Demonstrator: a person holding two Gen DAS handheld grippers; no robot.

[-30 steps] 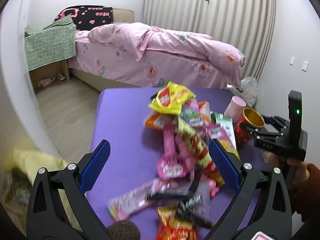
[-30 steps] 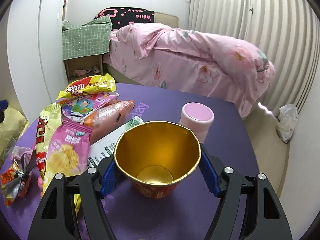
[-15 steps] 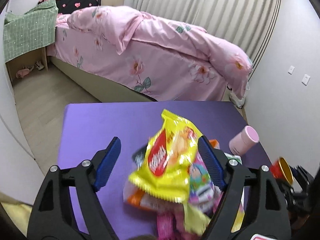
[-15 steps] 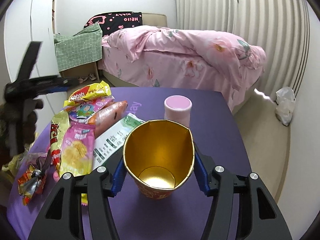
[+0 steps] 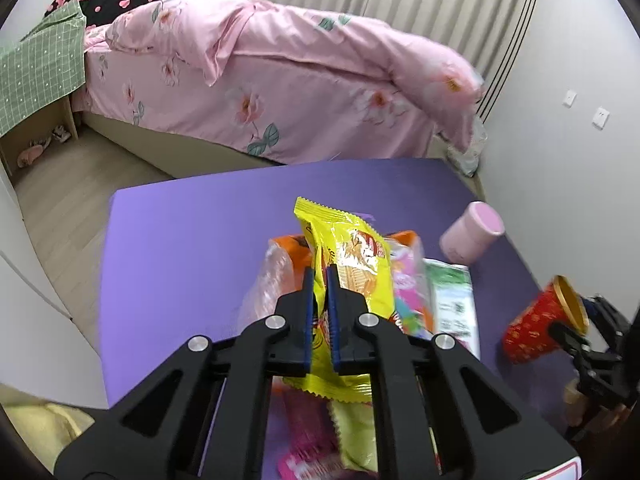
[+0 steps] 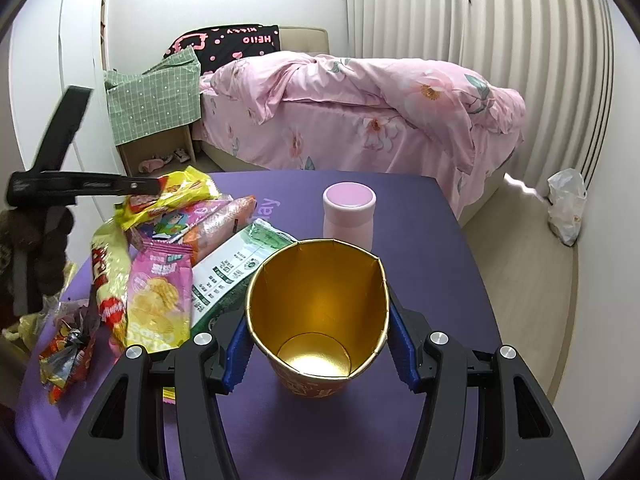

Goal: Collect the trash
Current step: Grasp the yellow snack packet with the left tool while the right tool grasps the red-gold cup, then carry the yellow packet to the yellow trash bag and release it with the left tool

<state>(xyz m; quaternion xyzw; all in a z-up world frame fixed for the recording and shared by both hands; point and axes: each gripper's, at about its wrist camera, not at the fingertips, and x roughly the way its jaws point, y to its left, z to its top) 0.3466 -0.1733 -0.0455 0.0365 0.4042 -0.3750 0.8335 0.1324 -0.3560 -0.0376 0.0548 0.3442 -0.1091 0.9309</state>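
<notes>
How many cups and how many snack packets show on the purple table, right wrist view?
Cups: 2 (gold-lined cup, pink cup)
Snack packets: at least 7 (yellow packet, cartoon packet, orange packet, green-white packet, pink packet, yellow-red packet, crumpled wrapper)
Total: at least 9

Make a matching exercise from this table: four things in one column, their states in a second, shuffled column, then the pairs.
Things:
1. yellow snack bag
2. gold-lined paper cup
3. pink cup
4. green and white packet

States:
A. stands alone on the purple table
B. held open-side up between the right gripper's jaws
C. lies flat beside the snack pile
D. pinched by the left gripper

Pairs: 1-D, 2-B, 3-A, 4-C
</notes>
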